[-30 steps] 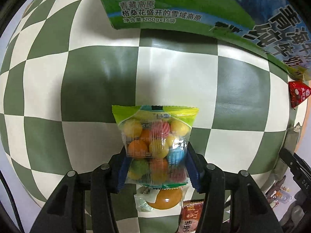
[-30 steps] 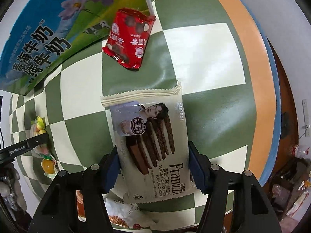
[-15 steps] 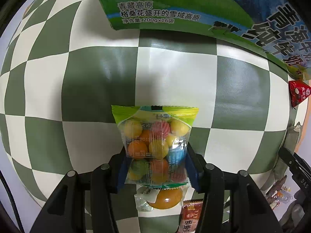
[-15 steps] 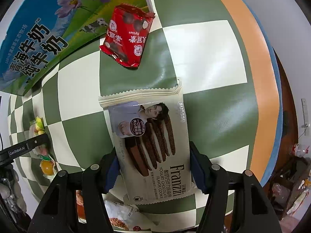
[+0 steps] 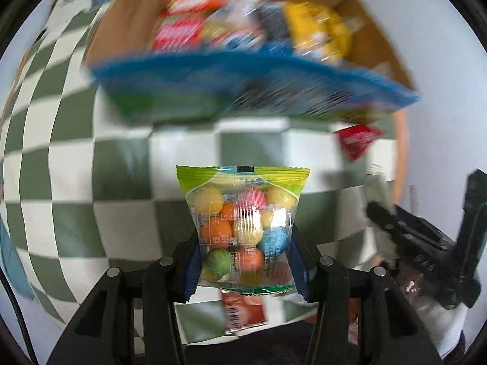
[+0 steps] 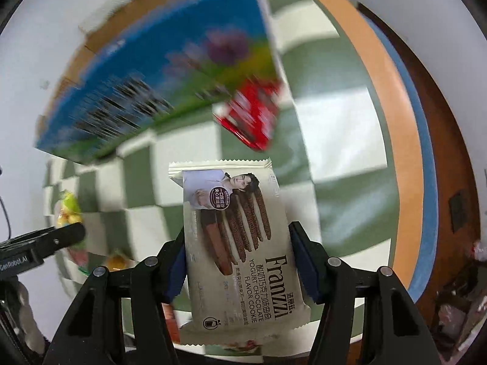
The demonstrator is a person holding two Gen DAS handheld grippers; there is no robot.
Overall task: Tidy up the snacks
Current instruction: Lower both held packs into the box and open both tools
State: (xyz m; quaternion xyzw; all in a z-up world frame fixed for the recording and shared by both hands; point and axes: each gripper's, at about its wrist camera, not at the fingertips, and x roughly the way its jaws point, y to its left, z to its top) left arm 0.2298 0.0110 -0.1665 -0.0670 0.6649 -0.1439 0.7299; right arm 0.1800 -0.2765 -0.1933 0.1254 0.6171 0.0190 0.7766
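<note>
A clear bag of coloured gum balls (image 5: 243,228) with a green top hangs above the checked table, and my left gripper (image 5: 245,252) is shut on its lower half, jaws still closing. In the right wrist view a beige Franzzi chocolate cookie pack (image 6: 237,237) is lifted off the table with my right gripper (image 6: 237,252) shut on its sides, jaws closing on it. Ahead stands the open blue-and-green milk carton box (image 5: 243,73), also in the right view (image 6: 152,91), with several snack packs (image 5: 243,21) inside.
A red snack packet (image 6: 255,115) lies by the box's right corner. Below the left gripper lie a red-orange packet (image 5: 243,310) and, in the right view, an orange jelly cup (image 6: 117,261). The table's orange rim (image 6: 395,121) runs along the right.
Both grippers have risen with their packs off the table. The left one rose more, and the inside of the box has come into its view. Both views are blurred by the motion.
</note>
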